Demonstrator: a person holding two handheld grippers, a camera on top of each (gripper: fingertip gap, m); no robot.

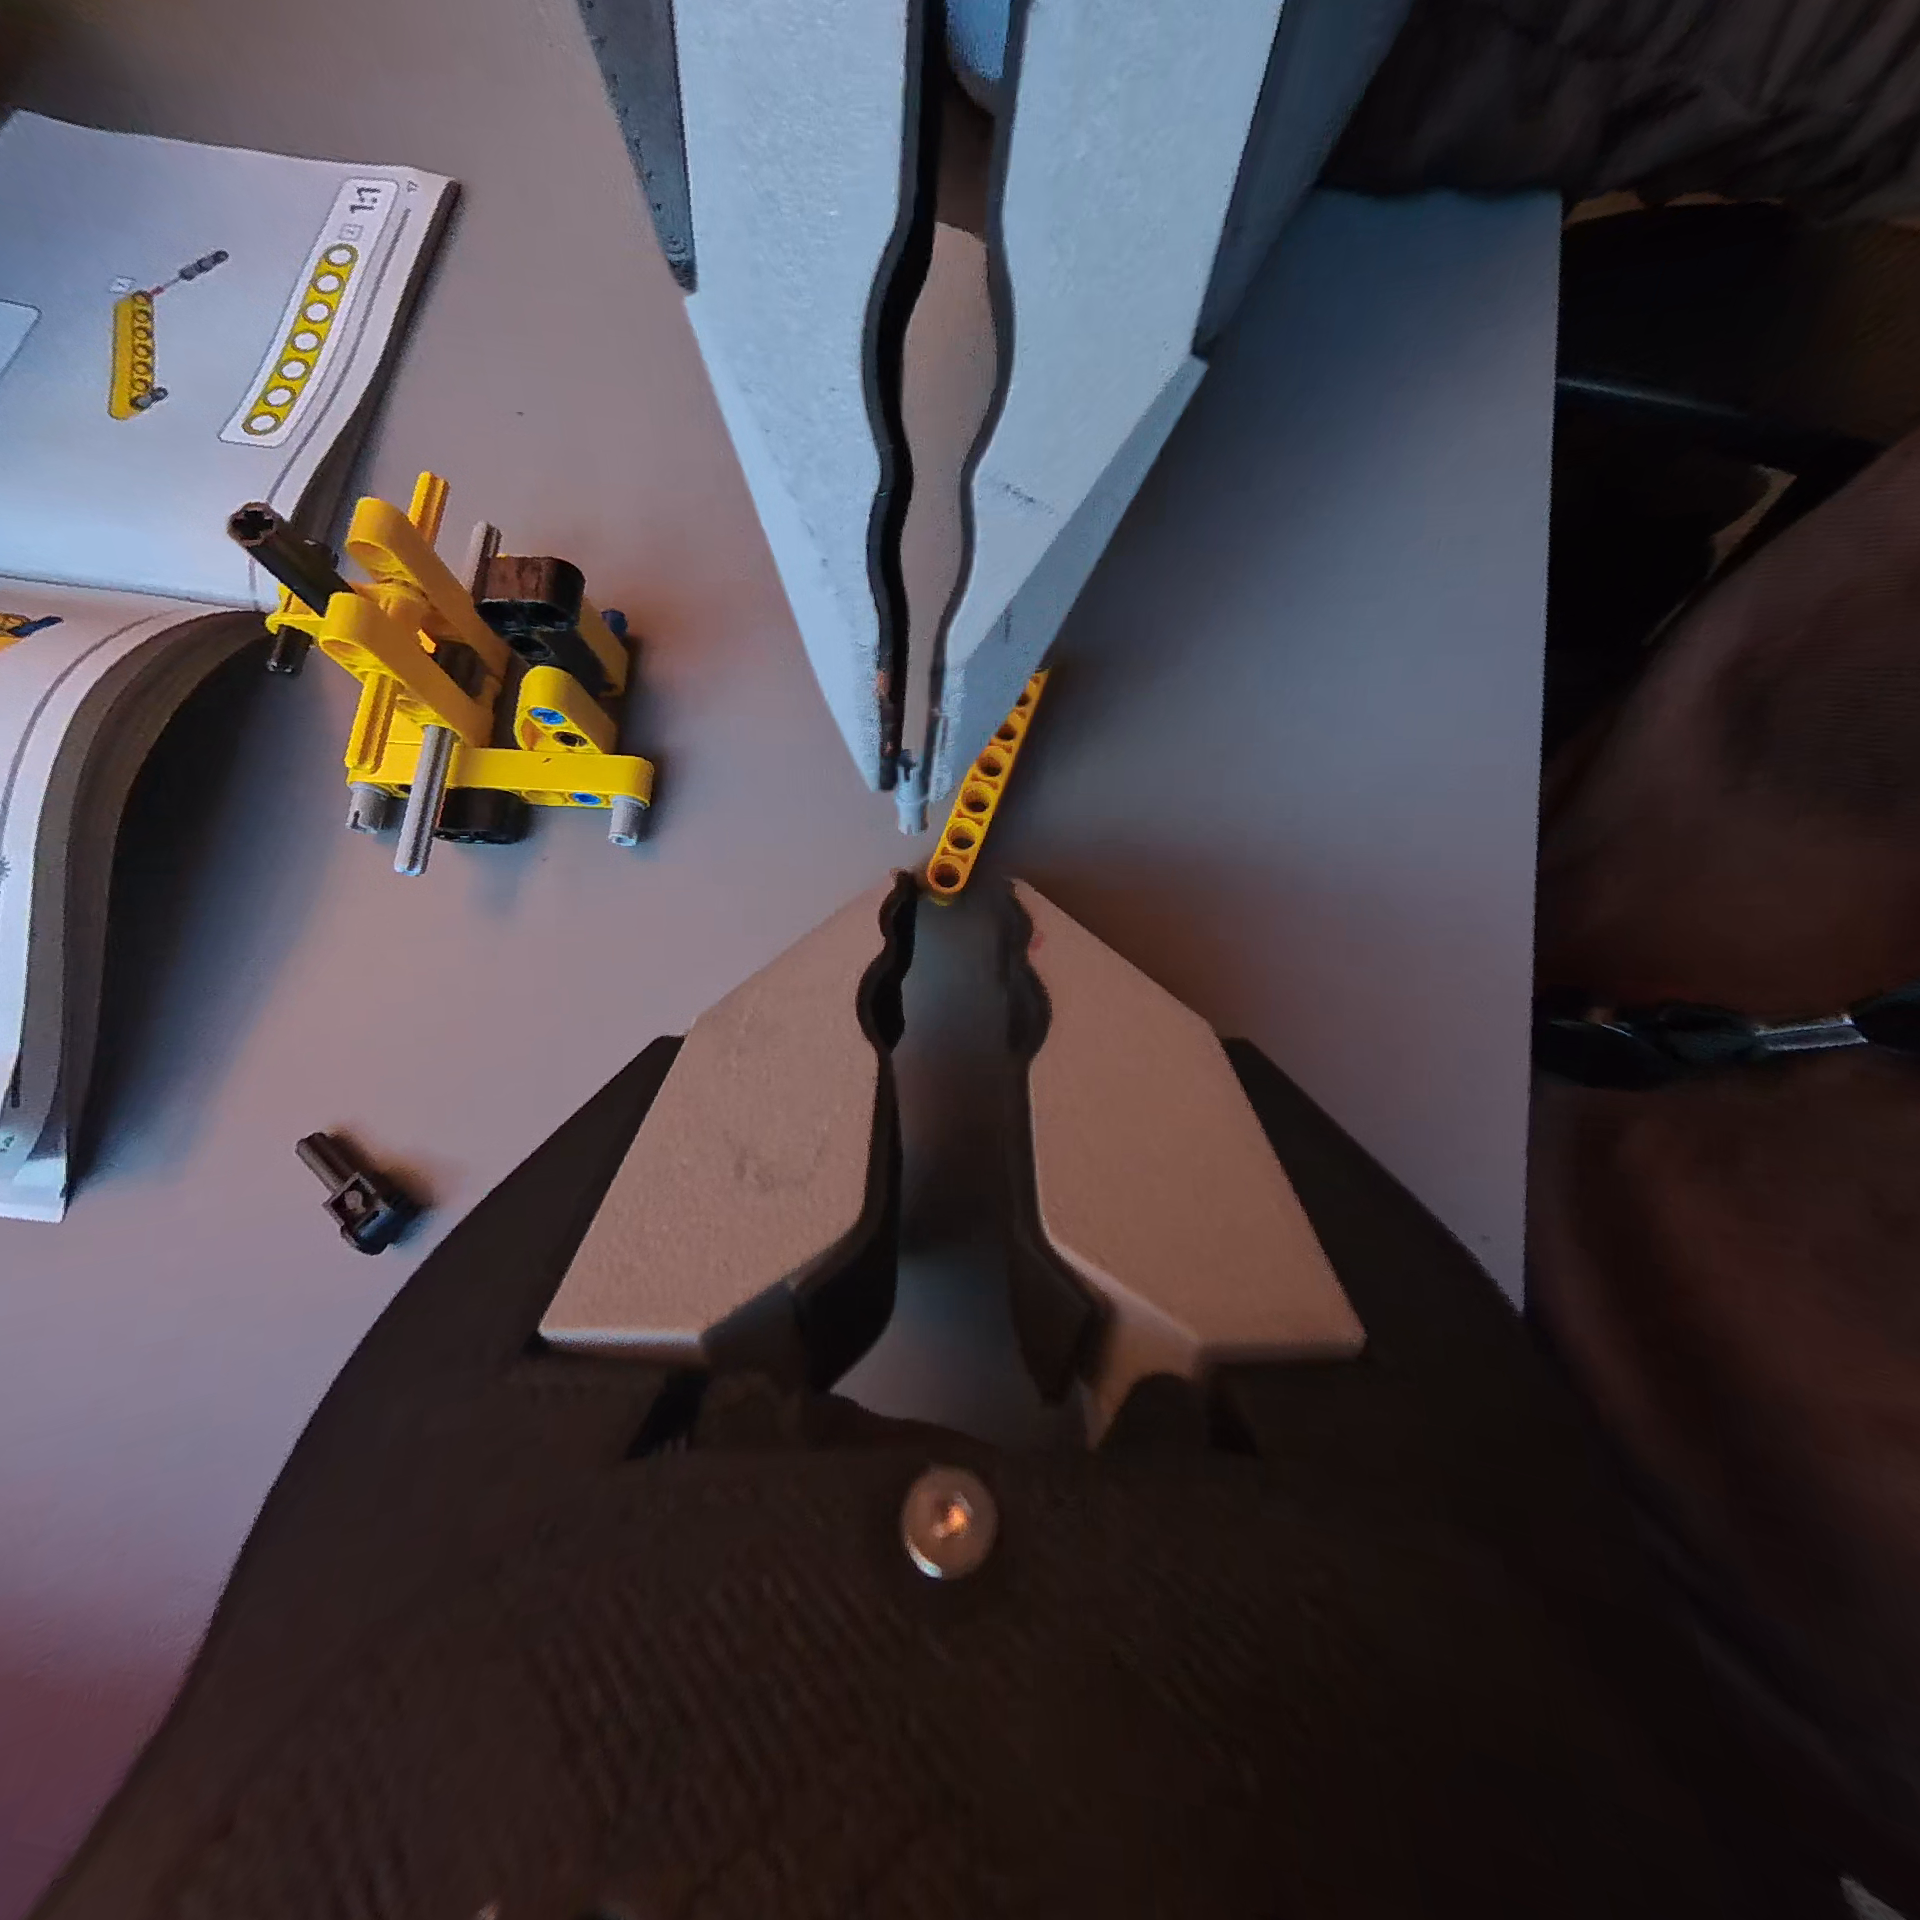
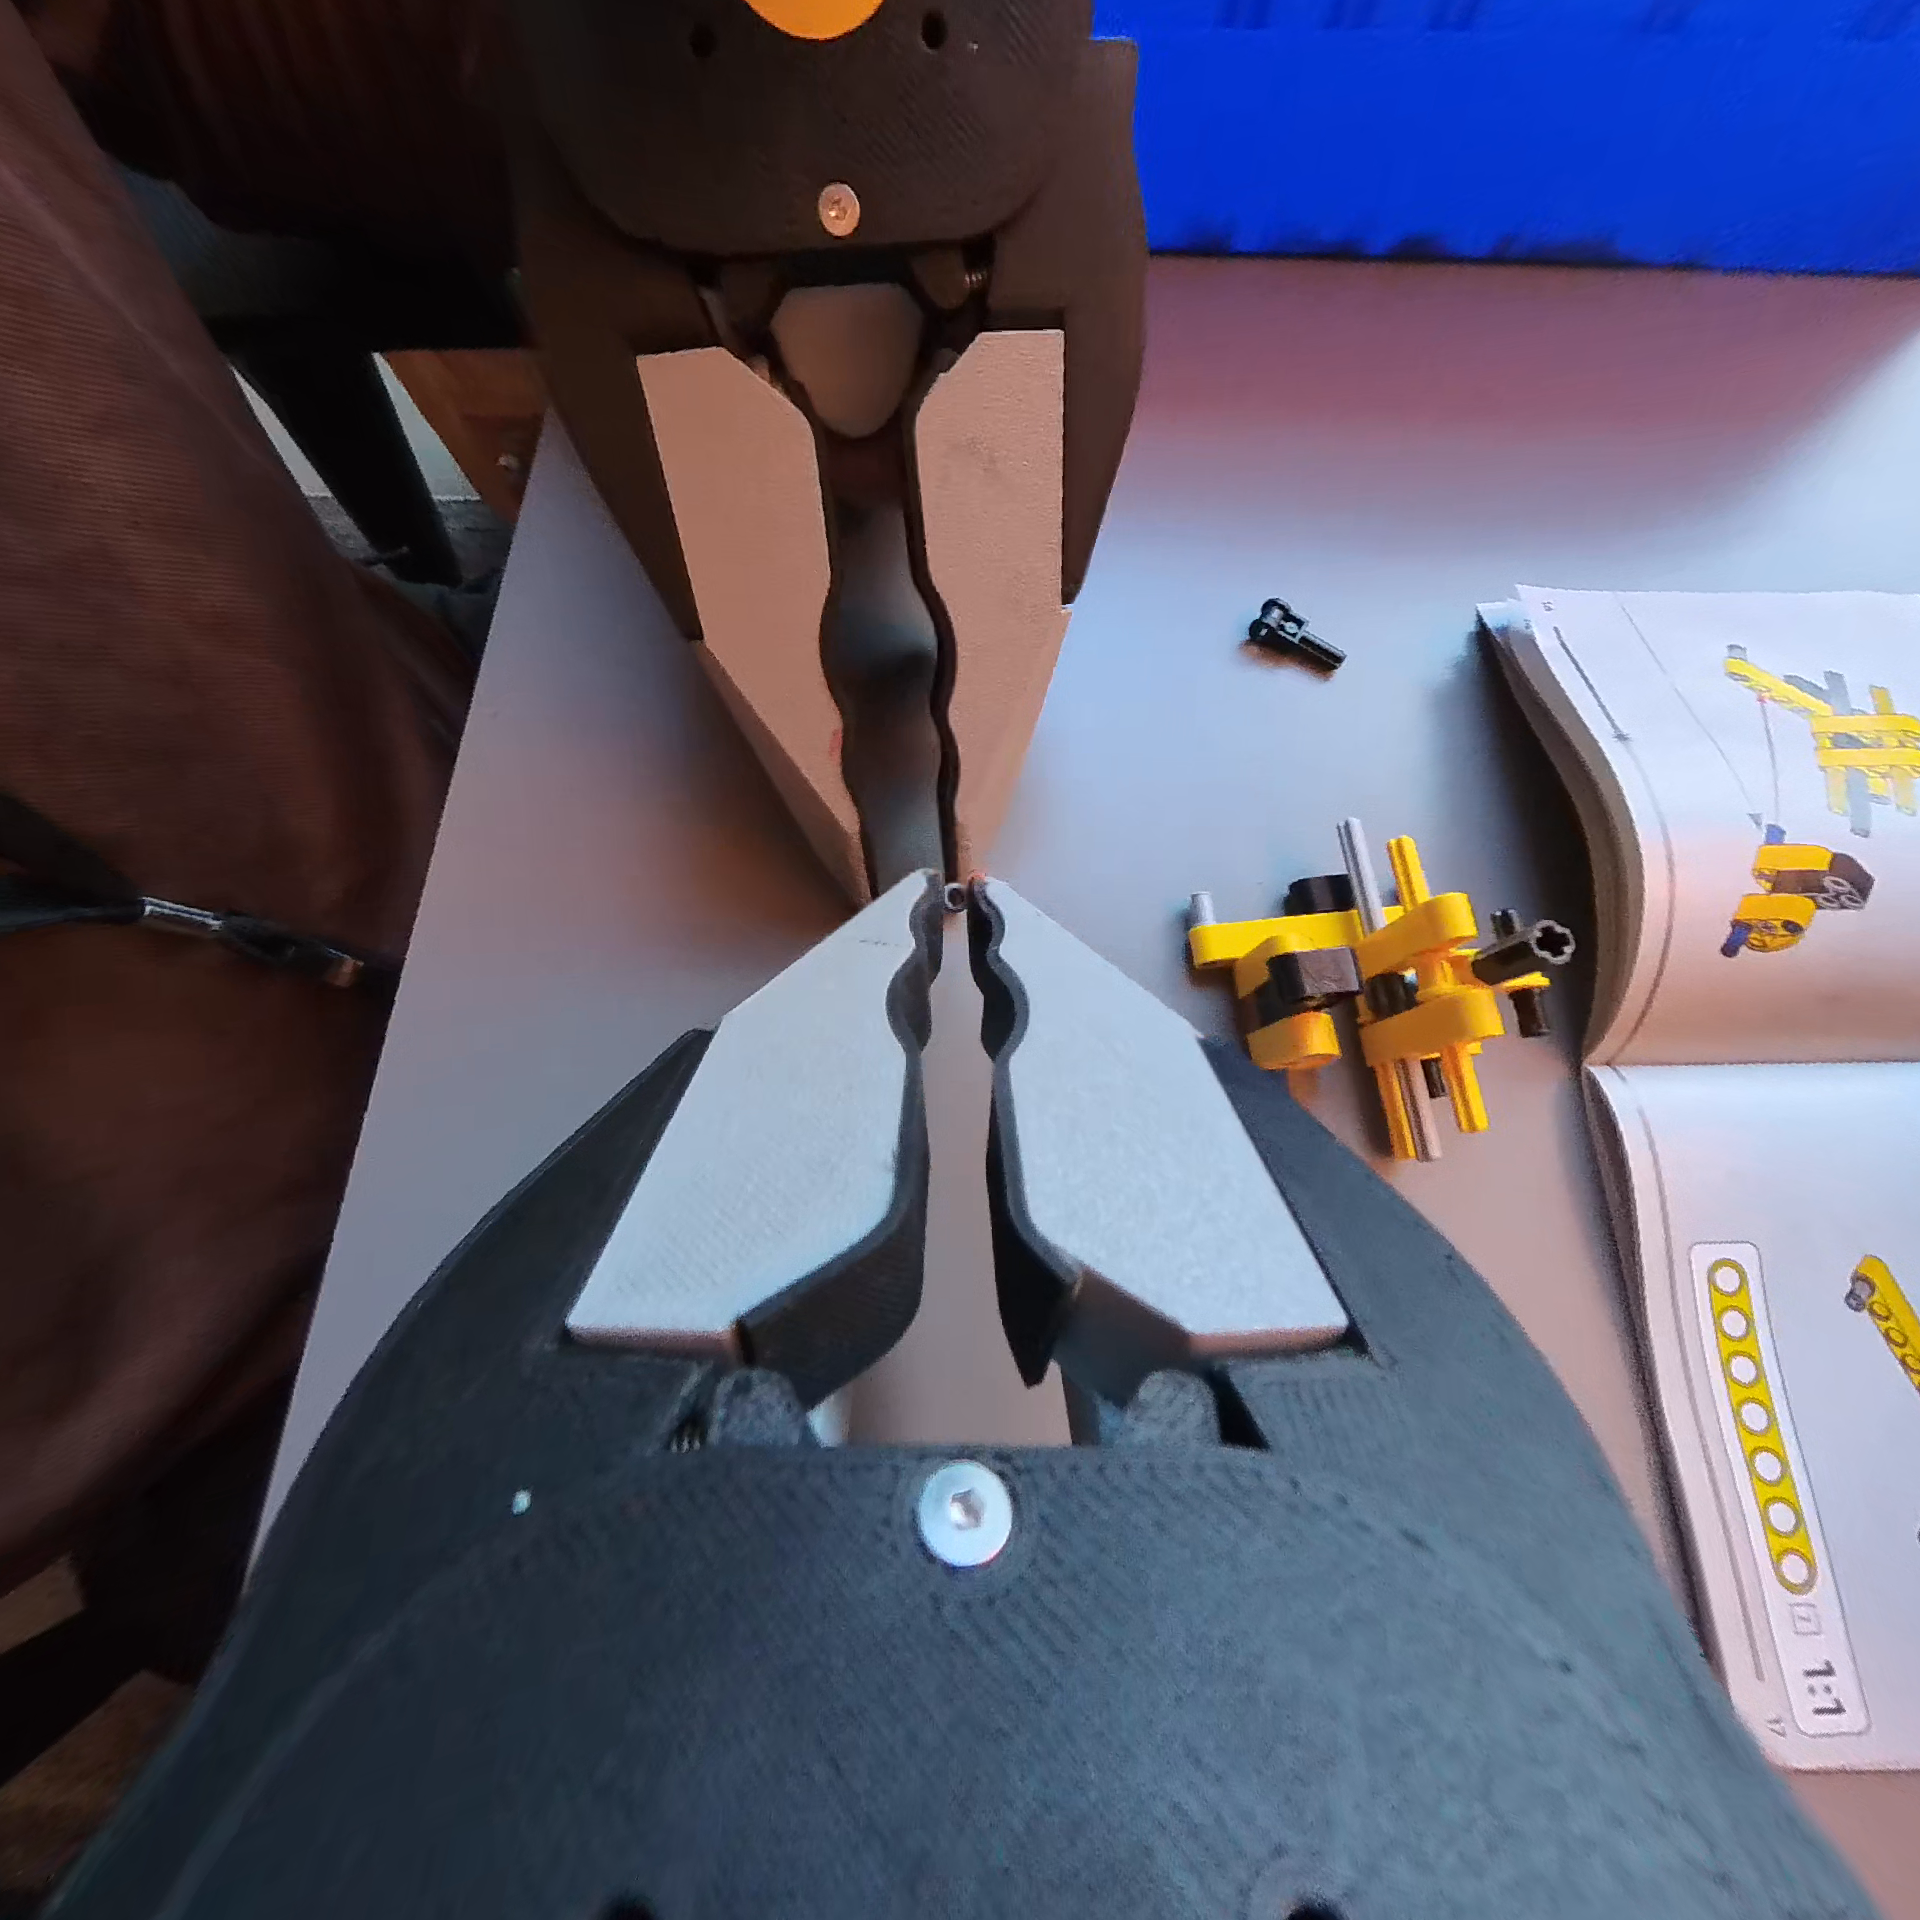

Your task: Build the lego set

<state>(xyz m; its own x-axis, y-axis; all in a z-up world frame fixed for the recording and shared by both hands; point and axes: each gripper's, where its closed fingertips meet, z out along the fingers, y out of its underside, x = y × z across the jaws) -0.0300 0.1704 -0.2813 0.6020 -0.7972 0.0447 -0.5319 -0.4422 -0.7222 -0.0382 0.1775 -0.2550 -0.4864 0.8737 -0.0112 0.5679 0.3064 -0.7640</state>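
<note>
Two grippers tip to tip over the near edge of the grey table (image 1: 1299, 623).

Left gripper (image 1: 961, 894): jaws narrowly parted, closed on the end of a yellow holed beam (image 1: 982, 790). Beam runs away from the tips, slanting up and right, partly hidden behind the opposing gripper.

Right gripper (image 2: 956, 896): jaws nearly together, pinching a small grey pin (image 1: 911, 798). Pin tip pokes out past the fingertips, just beside the end holes of the beam. Seated in a hole or only touching: cannot tell.

Partial yellow-and-black assembly (image 1: 478, 675) lying on the table, well left of the grippers in the left wrist view, with grey axles (image 1: 426, 795) sticking out. Touching the edge of the open instruction booklet (image 1: 156, 416).

Loose black connector (image 1: 358, 1195) alone on the table, nearer than the assembly, apart from it.

Blue surface (image 2: 1507, 125) beyond the far table edge in the right wrist view.
</note>
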